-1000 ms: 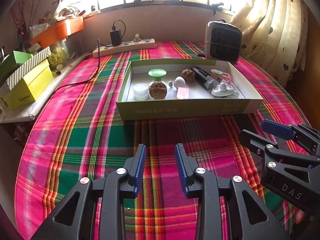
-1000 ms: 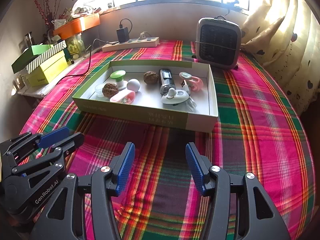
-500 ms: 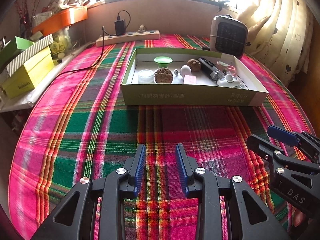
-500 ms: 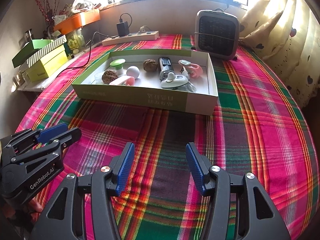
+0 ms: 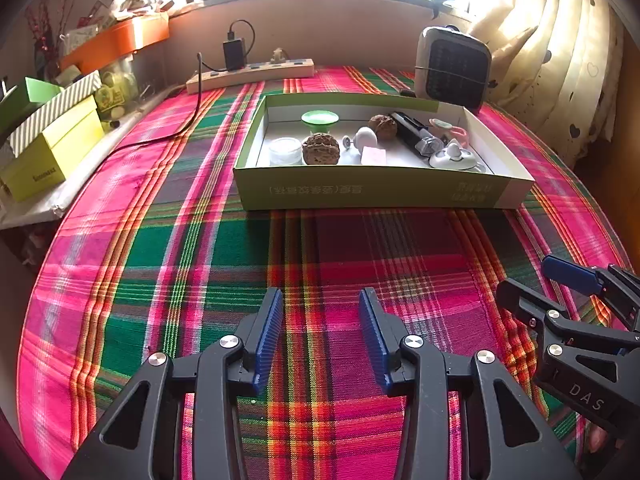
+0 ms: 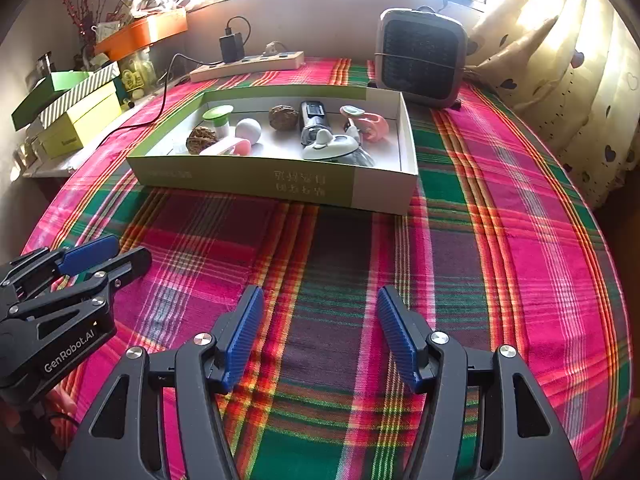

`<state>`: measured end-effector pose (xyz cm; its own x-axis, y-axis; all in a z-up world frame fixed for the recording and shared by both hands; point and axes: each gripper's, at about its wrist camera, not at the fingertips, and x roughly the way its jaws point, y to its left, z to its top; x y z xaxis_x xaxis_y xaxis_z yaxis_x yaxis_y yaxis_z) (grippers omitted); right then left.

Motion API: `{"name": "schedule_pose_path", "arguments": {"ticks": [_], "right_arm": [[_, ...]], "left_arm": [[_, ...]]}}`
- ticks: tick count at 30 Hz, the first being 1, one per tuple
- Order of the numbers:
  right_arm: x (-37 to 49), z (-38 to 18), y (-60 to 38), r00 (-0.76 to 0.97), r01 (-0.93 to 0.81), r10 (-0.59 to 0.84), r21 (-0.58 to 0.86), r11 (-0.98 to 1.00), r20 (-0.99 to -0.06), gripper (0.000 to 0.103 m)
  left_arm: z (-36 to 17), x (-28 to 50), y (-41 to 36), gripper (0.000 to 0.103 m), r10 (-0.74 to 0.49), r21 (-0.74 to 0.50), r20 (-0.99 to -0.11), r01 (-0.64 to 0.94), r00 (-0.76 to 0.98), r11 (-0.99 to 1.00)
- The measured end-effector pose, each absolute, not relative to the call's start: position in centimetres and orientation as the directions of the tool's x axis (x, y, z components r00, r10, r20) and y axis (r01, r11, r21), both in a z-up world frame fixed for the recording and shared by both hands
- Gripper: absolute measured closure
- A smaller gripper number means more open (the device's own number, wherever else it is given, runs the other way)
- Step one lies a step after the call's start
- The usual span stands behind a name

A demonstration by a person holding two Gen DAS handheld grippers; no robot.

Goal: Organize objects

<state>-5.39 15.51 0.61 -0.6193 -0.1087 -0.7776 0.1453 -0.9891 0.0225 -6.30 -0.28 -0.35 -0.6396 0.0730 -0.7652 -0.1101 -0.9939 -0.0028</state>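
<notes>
A shallow green-and-white cardboard box (image 5: 360,192) (image 6: 280,182) sits mid-table holding several small items: a green-capped jar (image 5: 319,118), two walnuts (image 5: 321,149) (image 6: 283,117), a white ball (image 6: 248,128), a black device (image 6: 313,117), a pink piece (image 6: 366,122) and a white lid (image 5: 454,157). My left gripper (image 5: 320,306) (image 6: 105,254) hovers over the plaid cloth well short of the box, jaws opening, nothing between them. My right gripper (image 6: 320,304) (image 5: 532,280) is beside it on the right, jaws also opening and empty.
A grey fan heater (image 6: 420,54) stands behind the box at the right. A power strip with a charger (image 5: 248,72) lies along the back wall. Yellow, striped and green boxes (image 5: 48,140) are stacked on a ledge at left. Curtains (image 6: 560,60) hang at right.
Both grippers' jaws have spread wider. The box now looks slightly farther off than a second ago. Nothing was picked up or let go.
</notes>
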Motion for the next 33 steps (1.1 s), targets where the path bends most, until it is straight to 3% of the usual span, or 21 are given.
{"name": "schedule_pose_path", "arguments": {"ticks": [12,19,33], "right_arm": [[-5.32,0.48,15.28,-0.614,0.152,-0.094,0.000,-0.988,-0.783,0.035],[-5.42,0.41,15.28,-0.612,0.143,-0.085,-0.004,-0.990,-0.786,0.030],[-5.43,0.41,15.27,-0.612,0.143,-0.085,-0.004,-0.990,-0.786,0.029]], "left_arm": [[-0.46,-6.39,-0.45,0.056,0.050,0.009,-0.768,-0.089,-0.639,-0.996],[-0.47,-6.43,-0.45,0.055,0.053,0.004,-0.768,-0.087,-0.639,-0.996],[-0.51,-6.43,-0.48,0.055,0.051,0.006,-0.767,-0.087,-0.639,-0.996]]}}
